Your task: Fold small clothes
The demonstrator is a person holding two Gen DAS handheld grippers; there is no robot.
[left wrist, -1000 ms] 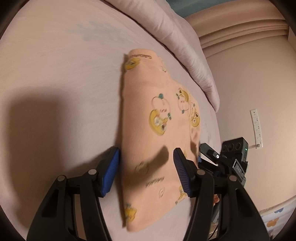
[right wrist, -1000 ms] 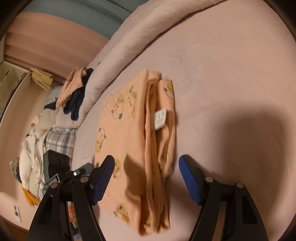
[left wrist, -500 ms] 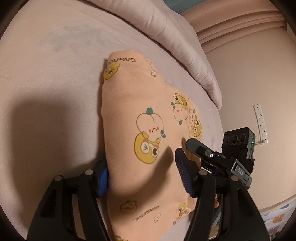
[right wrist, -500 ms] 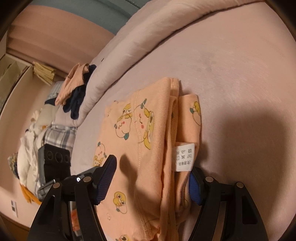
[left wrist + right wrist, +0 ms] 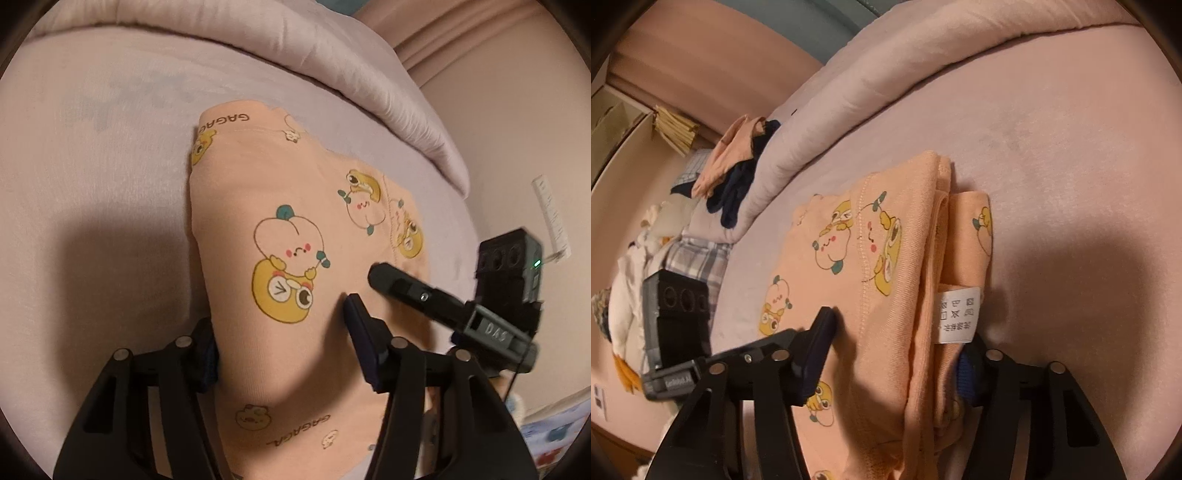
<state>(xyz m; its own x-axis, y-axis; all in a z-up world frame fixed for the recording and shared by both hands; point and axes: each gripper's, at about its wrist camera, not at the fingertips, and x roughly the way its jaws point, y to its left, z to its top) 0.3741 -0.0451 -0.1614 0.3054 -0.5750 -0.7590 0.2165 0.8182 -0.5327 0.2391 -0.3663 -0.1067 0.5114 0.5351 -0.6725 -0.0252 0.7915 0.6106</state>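
A folded peach garment (image 5: 295, 206) with cartoon prints lies on the pink bed sheet (image 5: 92, 166). My left gripper (image 5: 284, 347) straddles its near end with the jaws closing. The left pad is tucked against the folded edge and the right pad digs into the top of the cloth. In the right wrist view the same garment (image 5: 886, 266) shows its stacked layers and a white care tag (image 5: 958, 314). My right gripper (image 5: 892, 365) is closing across that end, one pad on top of the cloth and one against the edge below the tag.
A rolled pink duvet (image 5: 886, 74) runs along the far side of the bed. Loose clothes (image 5: 731, 166) and a plaid cloth (image 5: 698, 262) are heaped beyond the garment. A white socket strip (image 5: 550, 218) is on the wall.
Both grippers have slid forward over the garment's near end and their jaws have narrowed onto the cloth. The left one has also rolled slightly.
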